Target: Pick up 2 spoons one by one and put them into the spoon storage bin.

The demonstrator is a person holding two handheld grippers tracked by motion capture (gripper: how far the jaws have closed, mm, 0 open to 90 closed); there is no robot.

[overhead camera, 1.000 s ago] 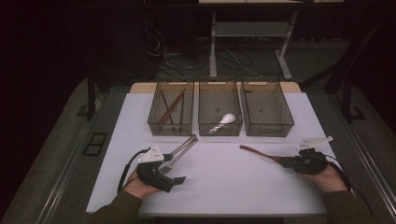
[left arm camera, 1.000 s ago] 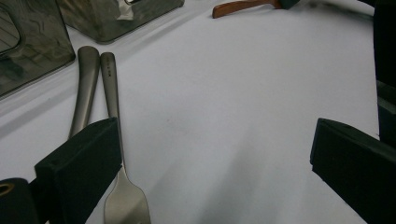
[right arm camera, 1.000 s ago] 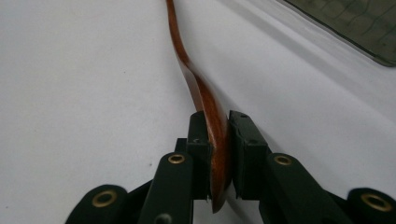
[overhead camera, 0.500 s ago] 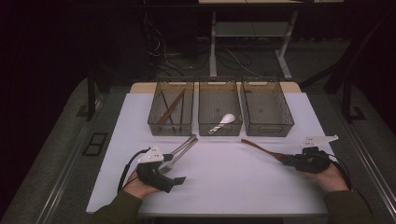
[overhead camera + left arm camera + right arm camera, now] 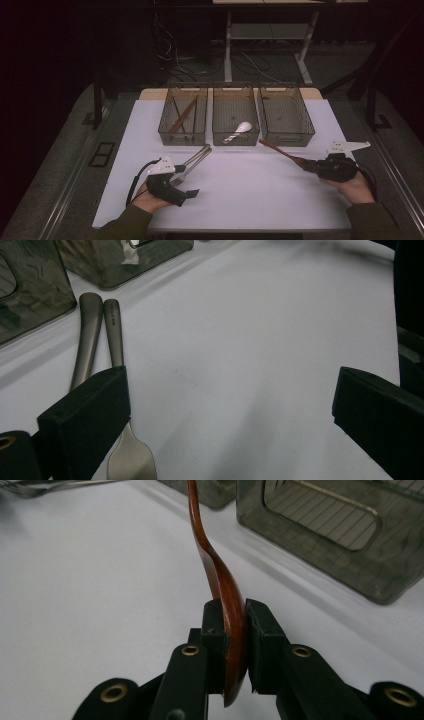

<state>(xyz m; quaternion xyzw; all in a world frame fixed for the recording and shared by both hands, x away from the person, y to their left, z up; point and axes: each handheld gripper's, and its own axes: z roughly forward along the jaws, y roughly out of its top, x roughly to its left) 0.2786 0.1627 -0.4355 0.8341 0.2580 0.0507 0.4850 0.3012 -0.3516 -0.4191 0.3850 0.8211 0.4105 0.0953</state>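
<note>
Though clamped, wooden spoon between right tool pads.

My left gripper is black with thick square foam pads, a pale three-cornered plate on top and a dark cable looping off behind. My right gripper matches, with brass-ringed screws on its arms. I wear olive-green sleeves.

Right gripper clasps wooden spoon

Left claw low over table, jaws wide apart; right claw clamped tight.
</note>
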